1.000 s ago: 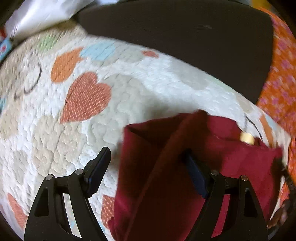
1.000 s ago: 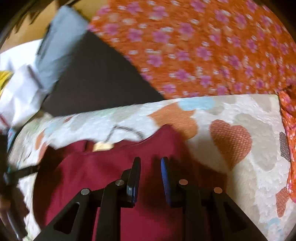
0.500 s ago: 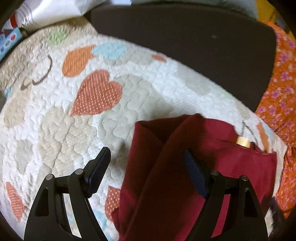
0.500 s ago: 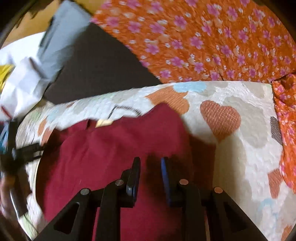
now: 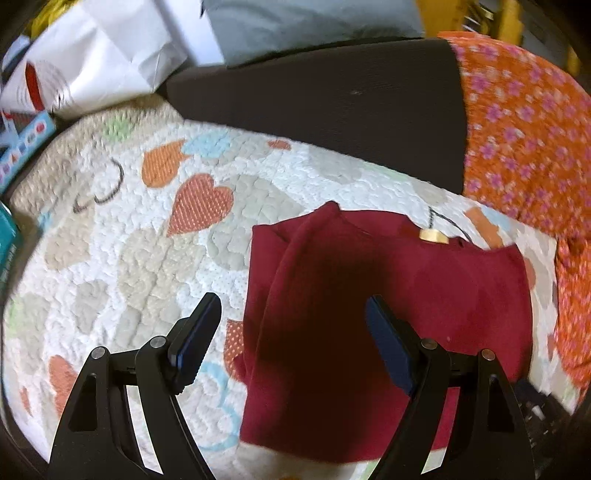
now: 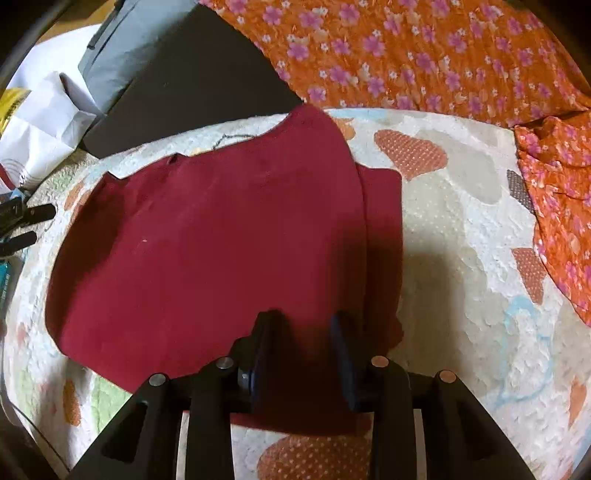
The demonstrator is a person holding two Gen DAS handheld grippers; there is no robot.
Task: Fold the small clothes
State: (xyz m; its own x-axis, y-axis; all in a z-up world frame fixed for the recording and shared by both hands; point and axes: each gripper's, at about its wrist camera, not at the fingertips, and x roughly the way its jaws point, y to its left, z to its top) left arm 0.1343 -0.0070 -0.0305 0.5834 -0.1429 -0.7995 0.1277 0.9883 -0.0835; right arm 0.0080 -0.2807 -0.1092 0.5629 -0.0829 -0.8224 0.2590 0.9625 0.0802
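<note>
A dark red small shirt [image 5: 406,288] lies on the heart-patterned quilt [image 5: 147,258], with a tan label [image 5: 433,235] at its neck. Its left side is folded inward as a long ridge. My left gripper [image 5: 291,306] hovers open above that folded edge, touching nothing. In the right wrist view the shirt [image 6: 207,229] lies flat, its right side folded over along a straight crease. My right gripper [image 6: 303,321] stands over the near hem and its jaws are opening. Red cloth shows in the gap, but the pads do not press on it. The left gripper [image 6: 22,218] shows at the far left edge.
Orange flowered fabric [image 6: 406,48] borders the quilt [image 6: 461,240] at the back and right. A dark mat [image 5: 332,92] lies behind the quilt, with a white paper bag [image 5: 99,55] and a grey cushion [image 5: 295,26] beyond. A teal box [image 5: 7,236] sits at the left edge.
The right jaws have widened over the shirt, and that gripper has drawn toward the near hem. The left gripper has lifted away, so more of the quilt and shirt shows.
</note>
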